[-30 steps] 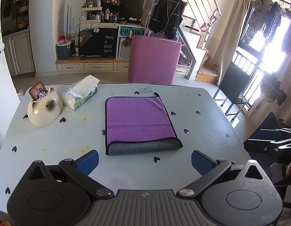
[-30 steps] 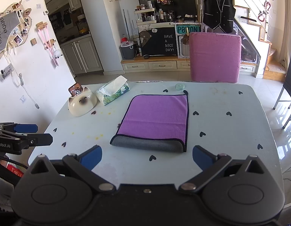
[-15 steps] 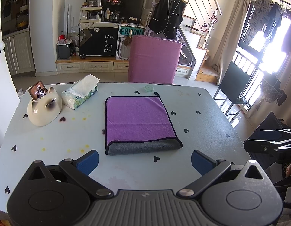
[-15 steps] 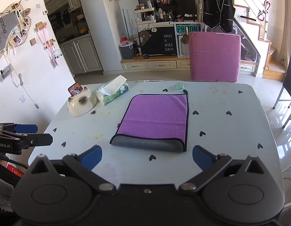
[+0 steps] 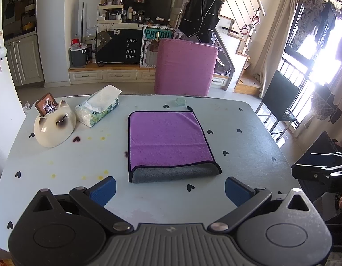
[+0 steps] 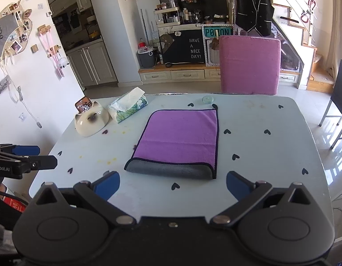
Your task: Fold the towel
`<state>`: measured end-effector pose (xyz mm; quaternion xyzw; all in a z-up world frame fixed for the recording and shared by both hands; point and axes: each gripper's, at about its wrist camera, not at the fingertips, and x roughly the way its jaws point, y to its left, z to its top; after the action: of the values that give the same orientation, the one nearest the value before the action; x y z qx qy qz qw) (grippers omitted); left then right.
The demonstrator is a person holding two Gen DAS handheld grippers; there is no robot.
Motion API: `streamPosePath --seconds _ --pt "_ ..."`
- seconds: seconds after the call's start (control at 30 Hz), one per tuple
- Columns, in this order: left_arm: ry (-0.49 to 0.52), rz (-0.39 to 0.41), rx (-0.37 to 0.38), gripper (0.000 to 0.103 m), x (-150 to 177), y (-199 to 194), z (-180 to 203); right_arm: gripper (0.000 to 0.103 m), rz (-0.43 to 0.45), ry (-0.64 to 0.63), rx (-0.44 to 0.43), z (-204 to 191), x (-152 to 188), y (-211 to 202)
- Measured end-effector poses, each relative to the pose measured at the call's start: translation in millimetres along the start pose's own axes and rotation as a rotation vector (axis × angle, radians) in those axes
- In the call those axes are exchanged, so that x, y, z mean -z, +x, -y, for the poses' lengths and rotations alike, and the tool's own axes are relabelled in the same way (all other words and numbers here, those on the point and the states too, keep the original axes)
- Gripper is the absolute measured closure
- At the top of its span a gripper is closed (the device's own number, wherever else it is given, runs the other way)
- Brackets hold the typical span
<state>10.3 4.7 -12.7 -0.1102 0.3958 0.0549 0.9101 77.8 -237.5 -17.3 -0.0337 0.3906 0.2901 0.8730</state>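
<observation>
A purple towel (image 5: 168, 139) with a grey underside and dark trim lies folded flat in the middle of the pale blue table (image 5: 60, 166); the grey fold faces me. It also shows in the right wrist view (image 6: 179, 139). My left gripper (image 5: 169, 191) is open and empty, held back above the table's near edge, apart from the towel. My right gripper (image 6: 173, 188) is open and empty, also short of the towel's near fold. Each gripper shows at the edge of the other's view.
A cat-shaped ceramic bowl (image 5: 54, 125) and a tissue pack (image 5: 97, 108) sit at the table's far left. A small round green lid (image 5: 180, 101) lies beyond the towel. A pink chair (image 5: 185, 66) stands behind the table, a dark chair (image 5: 279, 102) at the right.
</observation>
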Motion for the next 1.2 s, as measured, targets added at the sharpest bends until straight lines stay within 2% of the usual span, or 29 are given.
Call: streamPosePath --seconds 0.7,1.2 --pt "-0.014 -0.009 -0.021 0.000 -9.1 60.7 -13.4 0.001 -0.002 -0.006 0.020 9.9 -3.2 49.6" --pt "-0.016 -0.017 -0.037 0.004 -12.8 128.7 -27.9 0.001 0.027 0.003 0.045 24.4 1.5 109.2"
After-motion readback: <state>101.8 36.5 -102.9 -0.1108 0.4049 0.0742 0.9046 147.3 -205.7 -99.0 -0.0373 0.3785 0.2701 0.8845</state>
